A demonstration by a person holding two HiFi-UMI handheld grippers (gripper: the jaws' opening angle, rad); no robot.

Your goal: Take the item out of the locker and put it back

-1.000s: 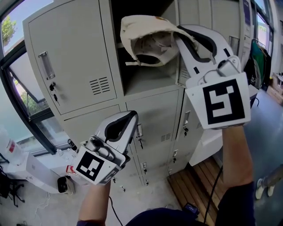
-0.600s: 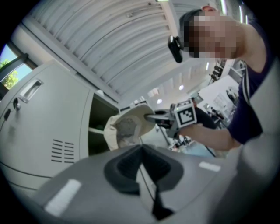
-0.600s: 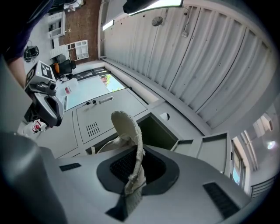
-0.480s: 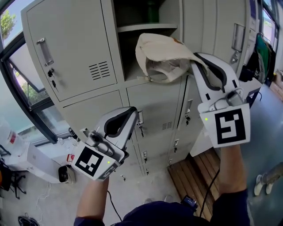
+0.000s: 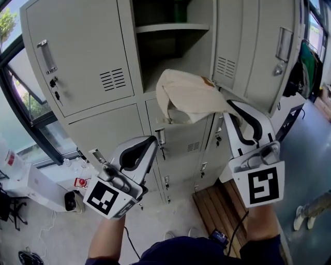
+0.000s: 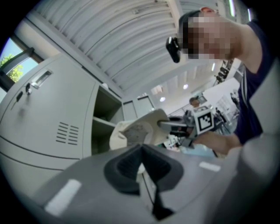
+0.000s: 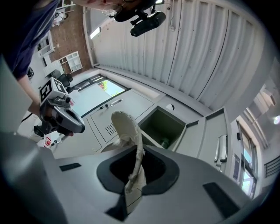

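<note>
Surroundings: a bank of grey lockers [image 5: 83,57] fills the head view, with a window [image 5: 20,103] at the left. A white box [image 5: 31,187] stands on the floor and wooden slats [image 5: 220,207] lie at the foot of the lockers. The open door [image 5: 253,52] hangs to the right of the open compartment [image 5: 170,57]. Nothing blocks that compartment's mouth.

Containers: the open compartment has one shelf [image 5: 170,27]. A green object [image 5: 180,10] sits above the shelf; its kind cannot be made out. The space below the shelf appears bare.

Task item: the cream hat [image 5: 189,98] is outside the locker. It hangs in the air in front of the closed lower doors, just below the open compartment.

Grippers: the right gripper [image 5: 227,109] is clenched on the hat. Its own view shows the cloth [image 7: 124,124] pinched between the closed jaws and trailing down through them. The left gripper [image 5: 151,141] is held lower, before a lower door and near its latch [image 5: 160,137]. Its jaws are pressed together with nothing between them, as the left gripper view [image 6: 141,151] confirms.
</note>
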